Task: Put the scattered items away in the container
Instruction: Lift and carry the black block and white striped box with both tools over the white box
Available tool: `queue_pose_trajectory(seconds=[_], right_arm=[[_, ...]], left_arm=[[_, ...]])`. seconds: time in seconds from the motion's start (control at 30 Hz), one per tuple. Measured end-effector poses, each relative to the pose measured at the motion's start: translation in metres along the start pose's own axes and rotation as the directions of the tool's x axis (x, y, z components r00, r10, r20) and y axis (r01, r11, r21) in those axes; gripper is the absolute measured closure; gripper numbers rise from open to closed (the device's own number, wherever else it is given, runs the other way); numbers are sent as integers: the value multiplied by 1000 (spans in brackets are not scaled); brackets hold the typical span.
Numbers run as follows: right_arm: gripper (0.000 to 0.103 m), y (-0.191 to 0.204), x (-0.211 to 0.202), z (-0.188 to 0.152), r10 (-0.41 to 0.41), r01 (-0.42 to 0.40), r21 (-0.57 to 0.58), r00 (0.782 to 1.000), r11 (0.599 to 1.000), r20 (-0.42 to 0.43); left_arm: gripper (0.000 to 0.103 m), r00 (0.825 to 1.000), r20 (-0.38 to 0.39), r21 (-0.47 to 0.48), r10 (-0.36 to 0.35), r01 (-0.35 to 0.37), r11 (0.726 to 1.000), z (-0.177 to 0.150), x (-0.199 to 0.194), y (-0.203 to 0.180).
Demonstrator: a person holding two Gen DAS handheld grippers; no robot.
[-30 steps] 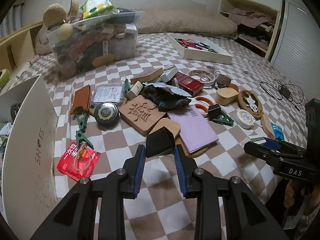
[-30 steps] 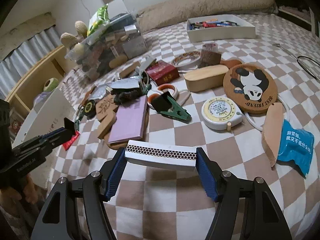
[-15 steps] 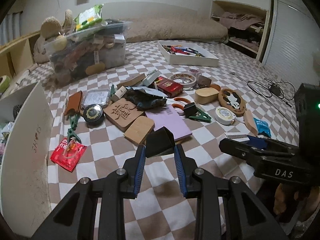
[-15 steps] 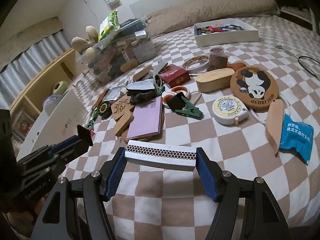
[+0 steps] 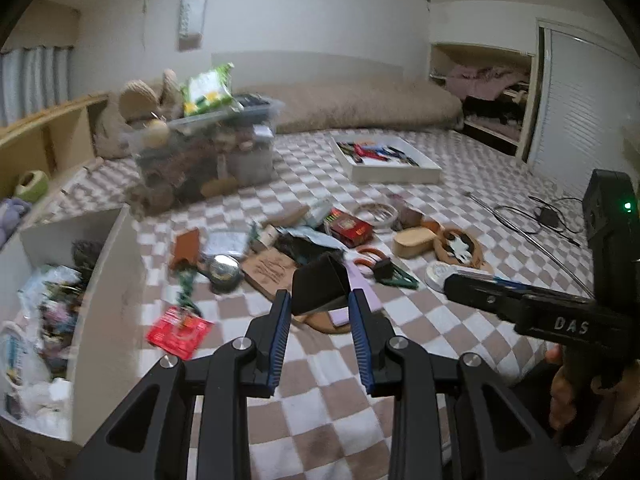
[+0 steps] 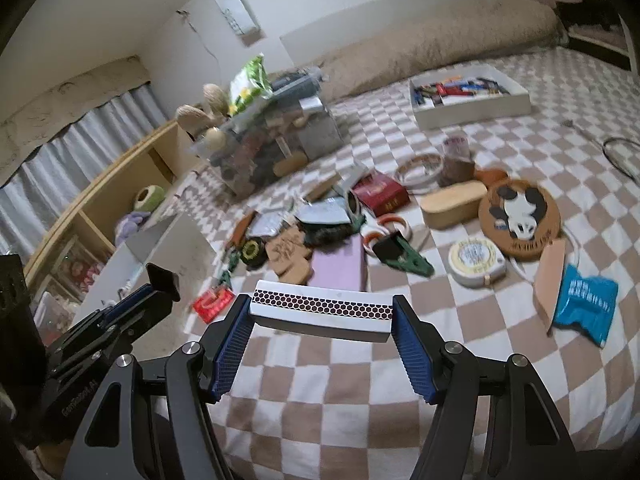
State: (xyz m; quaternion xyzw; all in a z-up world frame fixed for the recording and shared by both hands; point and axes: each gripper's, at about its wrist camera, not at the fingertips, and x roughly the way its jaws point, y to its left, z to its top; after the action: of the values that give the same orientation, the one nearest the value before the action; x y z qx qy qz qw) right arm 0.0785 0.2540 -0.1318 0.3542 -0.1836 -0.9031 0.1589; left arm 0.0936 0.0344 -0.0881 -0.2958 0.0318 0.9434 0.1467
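Left gripper (image 5: pixel 320 300) jaws pinch black wedge (image 5: pixel 318 282) | right gripper (image 6: pixel 322 320) jaws pinch honeycomb-edged matchbox (image 6: pixel 320 312)

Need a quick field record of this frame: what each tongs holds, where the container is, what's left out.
left tongs: shut on small black wedge-shaped clip, lifted above the bedding
right tongs: shut on long white matchbox with honeycomb striker strip, held by its ends
container: open white box at the left, already holding mixed items
surface: brown-and-white checkered blanket
still out: round panda coaster, purple notebook, red packet, blue sachet
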Motion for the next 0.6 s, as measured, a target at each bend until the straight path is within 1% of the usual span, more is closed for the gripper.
queue_pose_trajectory(seconds=[0.13, 0.23, 0.3, 0.5, 0.6], right_arm=[[34, 10, -9, 8, 28, -28, -6, 999, 1000, 39], [34, 19, -16, 14, 49, -48, -22, 997, 999, 63], [34, 26, -21, 19, 69, -66, -39, 994, 997, 82], [34, 53, -29, 30, 92, -79, -95, 986, 992, 142], [34, 66, -30, 34, 116, -98, -120, 981, 988, 154]], left_arm=[[73, 999, 36, -15, 12, -11, 1000, 7, -15, 6], [73, 997, 74, -10, 36, -35, 999, 12, -28, 9], [73, 994, 97, -14, 47, -45, 999, 15, -36, 12], [73, 985, 160, -48, 59, -52, 997, 23, -64, 28], [73, 980, 186, -65, 71, -60, 996, 25, -76, 37]])
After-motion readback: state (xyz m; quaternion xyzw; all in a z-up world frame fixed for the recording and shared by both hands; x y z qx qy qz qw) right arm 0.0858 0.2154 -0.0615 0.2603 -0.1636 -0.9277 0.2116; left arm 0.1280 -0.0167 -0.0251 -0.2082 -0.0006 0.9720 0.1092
